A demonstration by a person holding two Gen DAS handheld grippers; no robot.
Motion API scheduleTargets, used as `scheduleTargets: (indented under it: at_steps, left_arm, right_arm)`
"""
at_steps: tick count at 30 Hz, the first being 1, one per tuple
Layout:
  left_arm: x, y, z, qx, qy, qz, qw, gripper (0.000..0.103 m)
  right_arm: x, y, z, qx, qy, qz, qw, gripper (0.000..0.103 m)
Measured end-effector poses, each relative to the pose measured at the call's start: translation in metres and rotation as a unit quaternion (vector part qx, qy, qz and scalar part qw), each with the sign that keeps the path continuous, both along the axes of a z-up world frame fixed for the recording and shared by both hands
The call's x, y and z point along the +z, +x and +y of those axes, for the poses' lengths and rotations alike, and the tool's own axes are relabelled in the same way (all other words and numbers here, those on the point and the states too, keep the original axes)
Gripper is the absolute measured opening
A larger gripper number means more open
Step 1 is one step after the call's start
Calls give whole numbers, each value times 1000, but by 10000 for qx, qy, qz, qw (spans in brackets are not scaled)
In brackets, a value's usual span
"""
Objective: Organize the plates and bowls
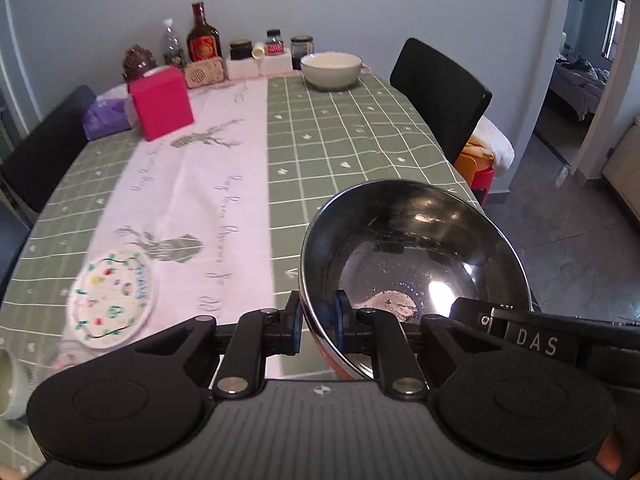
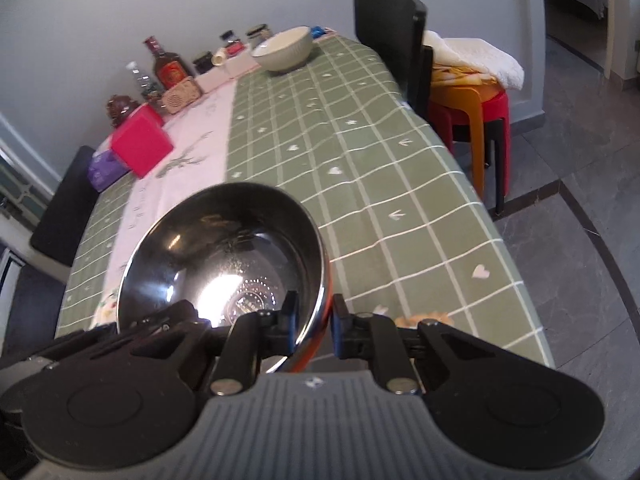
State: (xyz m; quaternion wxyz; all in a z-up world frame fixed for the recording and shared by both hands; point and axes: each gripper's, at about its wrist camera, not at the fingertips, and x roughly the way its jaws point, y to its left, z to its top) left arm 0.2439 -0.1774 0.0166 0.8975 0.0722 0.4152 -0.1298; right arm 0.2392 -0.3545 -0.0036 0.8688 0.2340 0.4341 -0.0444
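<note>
Left wrist view: steel bowl (image 1: 416, 256) carried clear of the green checked tablecloth (image 1: 352, 140), pinched at its rim on the near left side by the left gripper (image 1: 318, 322), one blue pad inside the wall, one outside. Right wrist view: same steel bowl (image 2: 224, 256), rim on the near right side clamped by the right gripper (image 2: 314, 320), jaws nearly together on the thin edge. Judged from the polished, mirror-like surface: stiff, light, slippery under the pads, prone to pivoting in a single-point pinch, hence the two-sided hold. Rolled rim judged the only workable grip; curved wall offers nothing to clamp. Not fragile, but noisy and dent-prone if dropped. Outward across the table: patterned plate (image 1: 114, 300) near the left front edge on the pink runner (image 1: 200, 168), part of a pale cup (image 1: 10, 384) at the far left edge of view, cream ceramic bowl (image 1: 331, 70) at the far end, likely heavier and breakable. Beyond these, red box (image 1: 162, 102), bottles and jars (image 1: 204, 36) against the wall, black chair (image 1: 440, 92) at the right side.
</note>
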Motion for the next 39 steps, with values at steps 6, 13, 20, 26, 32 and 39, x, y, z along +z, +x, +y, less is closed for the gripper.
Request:
scheduleTargets:
  at_steps: [6, 13, 20, 26, 32, 39]
  left_arm:
    - [25, -44, 59, 296, -194, 285, 9990, 17]
    - [42, -110, 119, 373, -180, 397, 9984, 17]
    - [43, -166, 174, 620, -326, 518, 9962, 17]
    - [21, -199, 203, 586, -399, 820, 9941, 19]
    - [-7, -211, 206, 466, -175, 1020, 9935, 20]
    - [-31, -210, 203, 335, -139, 1223, 9918, 20]
  right_arm:
    - [34, -46, 57, 363, -83, -27, 9993, 17]
    - [54, -110, 121, 833, -172, -2, 9964, 17]
    - [64, -166, 177, 1353, -376, -71, 9901, 19]
    - [53, -193, 204, 1717, -477, 131, 9839, 19]
    - [22, -205, 218, 1886, -659, 440, 9788, 18]
    - [-6, -207, 214, 1948, -656, 705, 9761, 18]
